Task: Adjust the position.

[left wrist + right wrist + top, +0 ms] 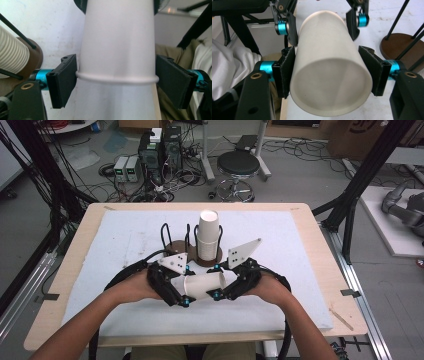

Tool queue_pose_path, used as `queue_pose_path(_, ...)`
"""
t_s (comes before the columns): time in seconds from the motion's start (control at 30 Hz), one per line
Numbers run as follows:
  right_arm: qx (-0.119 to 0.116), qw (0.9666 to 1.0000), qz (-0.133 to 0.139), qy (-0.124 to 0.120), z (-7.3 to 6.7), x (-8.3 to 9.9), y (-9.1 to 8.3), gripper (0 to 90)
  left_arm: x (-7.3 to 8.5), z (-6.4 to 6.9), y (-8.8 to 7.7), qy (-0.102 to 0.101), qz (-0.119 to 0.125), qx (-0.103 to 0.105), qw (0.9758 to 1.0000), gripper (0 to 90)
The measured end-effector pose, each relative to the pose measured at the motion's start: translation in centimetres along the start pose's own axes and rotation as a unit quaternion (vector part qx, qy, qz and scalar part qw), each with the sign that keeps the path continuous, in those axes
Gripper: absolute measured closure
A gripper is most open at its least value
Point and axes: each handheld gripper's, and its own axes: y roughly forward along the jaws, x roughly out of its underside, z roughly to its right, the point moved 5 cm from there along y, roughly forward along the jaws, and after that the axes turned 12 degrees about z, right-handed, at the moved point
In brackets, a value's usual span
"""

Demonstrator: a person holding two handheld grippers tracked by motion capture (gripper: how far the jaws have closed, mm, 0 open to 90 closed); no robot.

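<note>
The surface (310,270) carries a white mat (125,240). At the middle of the surface, a brown wire-post holder (196,254) supports an upright stack of paper cups (207,235). Near the front edge, a white paper cup (202,285) lies level between both hands. The right tongs (220,287) clamp it near its rim. The left tongs (182,292) stand spread around its other end, pads (62,80) just beside the wall.
</note>
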Motion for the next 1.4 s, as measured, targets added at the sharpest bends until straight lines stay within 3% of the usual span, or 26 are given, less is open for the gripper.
queue_pose_path(0.1,0.008,0.9999,0.007,0.0,0.1,0.1,-0.2,33.9,0.4,-0.1,-0.5,-0.01,0.034,-0.012,0.9993,19.6)
queue_pose_path(0.23,0.015,0.9996,0.022,0.006,0.2,0.3,-0.7,34.0,1.7,-0.2,-1.4,-0.036,0.092,-0.028,0.9946,19.6)
queue_pose_path(0.33,0.016,0.9991,0.038,0.012,0.2,0.5,-0.9,33.9,2.4,-0.2,-1.8,-0.051,0.132,-0.04,0.9891,19.3)
queue_pose_path(0.43,0.016,0.998,0.058,0.019,0.2,0.6,-1.2,33.9,2.8,0.0,-2.1,-0.061,0.172,-0.048,0.982,18.9)
queue_pose_path(0.47,0.017,0.9978,0.062,0.02,0.1,0.6,-1.2,34.0,2.9,0.0,-2.2,-0.063,0.189,-0.051,0.9786,18.8)
queue_pose_path(0.6,0.023,0.9961,0.082,0.021,0.1,0.7,-1.4,34.0,3.2,0.3,-2.1,-0.067,0.229,-0.058,0.9694,18.2)
queue_pose_path(0.67,0.024,0.9956,0.087,0.021,0.0,0.8,-1.6,34.0,3.3,0.3,-2.1,-0.067,0.232,-0.059,0.9687,17.9)
queue_pose_path(0.7,0.026,0.9953,0.09,0.023,0.0,0.9,-1.6,34.0,3.4,0.4,-2.1,-0.069,0.242,-0.061,0.9659,17.9)
queue_pose_path(0.77,0.029,0.9937,0.105,0.024,0.0,1.3,-1.9,34.0,3.6,0.5,-2.0,-0.07,0.254,-0.061,0.9628,17.7)
queue_pose_path(0.8,0.031,0.9934,0.108,0.024,0.0,1.4,-2.0,34.0,3.6,0.5,-2.0,-0.07,0.254,-0.061,0.9628,17.7)
queue_pose_path(0.83,0.034,0.9926,0.114,0.024,-0.1,1.6,-2.1,34.0,3.7,0.6,-1.9,-0.071,0.262,-0.059,0.9606,17.7)
queue_pose_path(0.87,0.034,0.9922,0.118,0.023,-0.1,1.7,-2.1,34.0,3.7,0.6,-1.9,-0.071,0.262,-0.059,0.9606,17.7)
queue_pose_path(1.07,0.038,0.9872,0.152,0.029,-0.2,2.4,-2.3,34.1,3.5,0.8,-1.5,-0.078,0.293,-0.052,0.9515,16.5)
queue_pose_path(1.2,0.032,0.9855,0.164,0.032,-0.4,2.6,-2.1,34.0,3.2,1.0,-1.0,-0.078,0.303,-0.045,0.9489,16.3)
queue_pose_path(1.27,0.026,0.985,0.167,0.036,-0.5,2.7,-2.0,34.1,3.2,1.0,-0.9,-0.075,0.302,-0.043,0.9493,16.2)
queue_pose_path(1.4,0.024,0.9847,0.169,0.035,-0.5,2.7,-1.8,34.0,2.9,1.1,-0.3,-0.078,0.309,-0.031,0.9472,15.9)
